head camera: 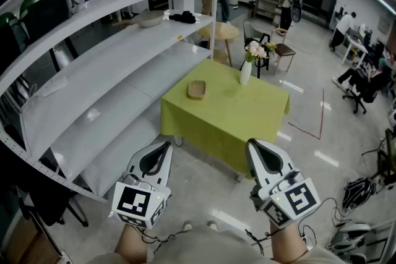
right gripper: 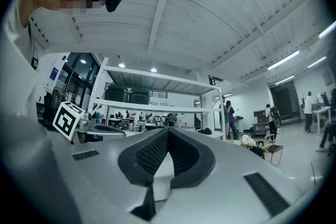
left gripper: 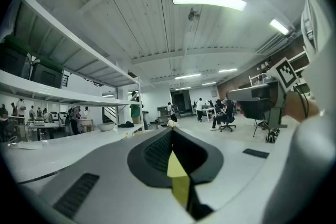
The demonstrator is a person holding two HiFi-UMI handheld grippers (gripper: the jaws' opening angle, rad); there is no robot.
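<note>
The left gripper and right gripper, both shut and empty, hang at lower frame. The green-clothed square worktop lies above centre, nearer the right gripper.

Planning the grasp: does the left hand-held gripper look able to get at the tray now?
Probably not yet: the left hand-held gripper hangs shut, short of the table; the way to the tray looks free.
</note>
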